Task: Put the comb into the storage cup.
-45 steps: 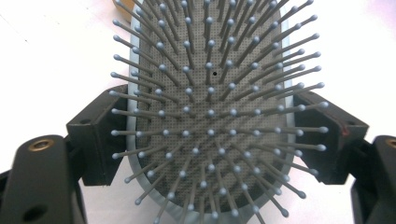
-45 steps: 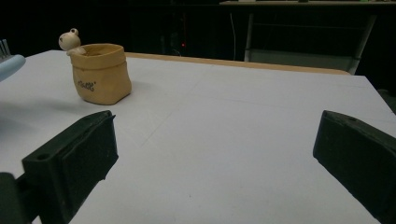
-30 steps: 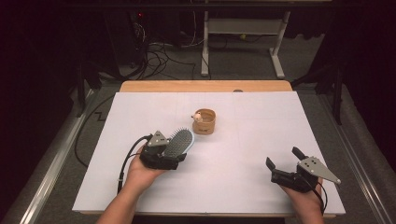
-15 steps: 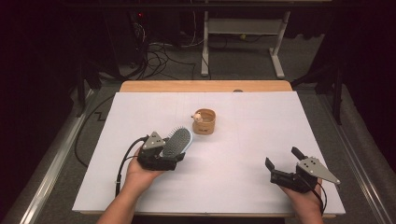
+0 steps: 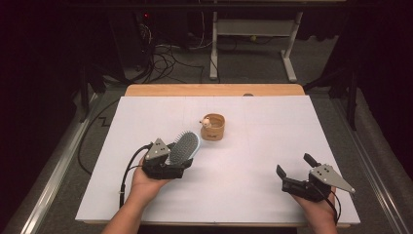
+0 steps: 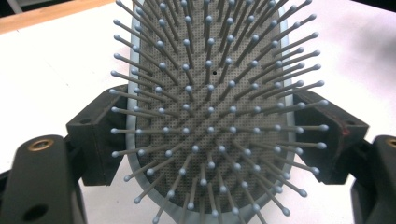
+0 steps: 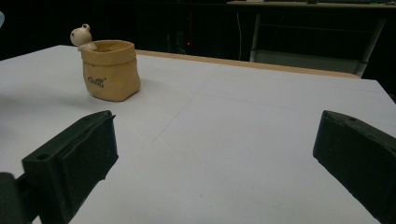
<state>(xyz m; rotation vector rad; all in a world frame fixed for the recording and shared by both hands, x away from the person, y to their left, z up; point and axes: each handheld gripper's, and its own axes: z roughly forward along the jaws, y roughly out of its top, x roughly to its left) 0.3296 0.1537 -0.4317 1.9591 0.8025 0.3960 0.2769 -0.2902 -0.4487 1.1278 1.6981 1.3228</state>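
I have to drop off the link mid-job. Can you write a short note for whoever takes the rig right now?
Left tongs: shut on the brush across its head, bristles facing the camera in the left gripper view, held off the table.
Right tongs: open, nothing in them, low over the table at the near right.
Pot: upright mid-table, just beyond the brush, a small bear figure at its rim.
Done: brush picked up.
Left: probably stand the brush in the pot; the free tongs could steady the pot.
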